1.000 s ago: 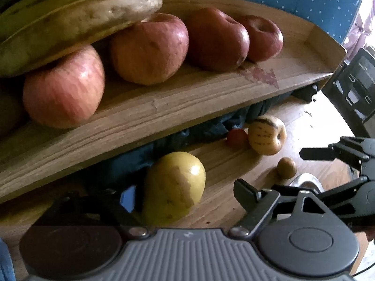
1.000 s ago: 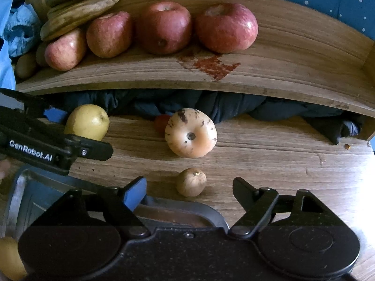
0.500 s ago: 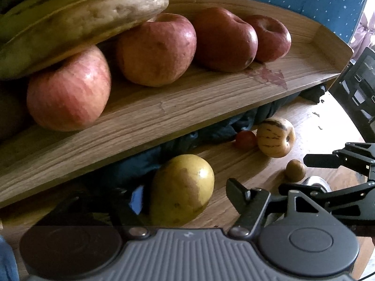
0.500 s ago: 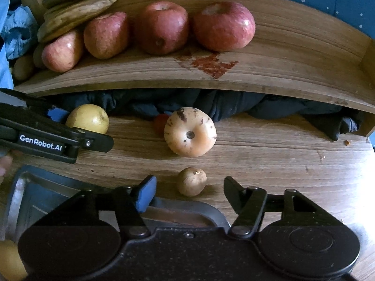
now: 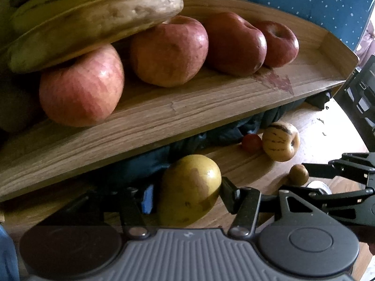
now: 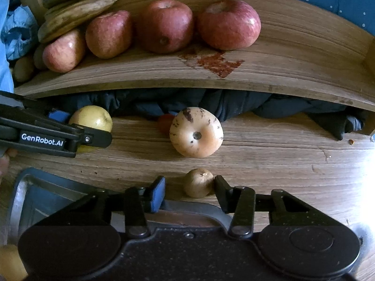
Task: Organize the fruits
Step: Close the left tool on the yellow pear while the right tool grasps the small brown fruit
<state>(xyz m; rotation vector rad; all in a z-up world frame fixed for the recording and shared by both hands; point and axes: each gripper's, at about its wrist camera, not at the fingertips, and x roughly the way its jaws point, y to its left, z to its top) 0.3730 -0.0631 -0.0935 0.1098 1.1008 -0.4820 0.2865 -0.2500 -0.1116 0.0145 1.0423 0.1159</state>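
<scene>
My left gripper (image 5: pixel 187 192) straddles a yellow-green pear (image 5: pixel 189 187) on the wooden table. Its jaws are closing: the right finger touches the pear and a thin gap remains at the blue pad (image 5: pixel 148 197). My right gripper (image 6: pixel 188 185) is closing around a small brown fruit (image 6: pixel 198 183). Its right finger is at the fruit, and the blue pad (image 6: pixel 158 190) still stands clear of it. A cream striped melon (image 6: pixel 196 133) and a small red fruit (image 6: pixel 164 121) lie just beyond. In the right wrist view the left gripper (image 6: pixel 80 126) is at the pear (image 6: pixel 93 117).
A raised wooden shelf (image 6: pixel 281 53) holds several red apples (image 6: pixel 228 24) and a bunch of bananas (image 5: pixel 89 25) at its left end. Dark cloth (image 6: pixel 234 103) is bunched under the shelf. A metal tray (image 6: pixel 28 187) sits under my right gripper, near the table's front.
Both grippers' jaws have narrowed around their fruits, the left on the pear and the right on the small brown fruit. Neither hand has shifted and no fruit has moved.
</scene>
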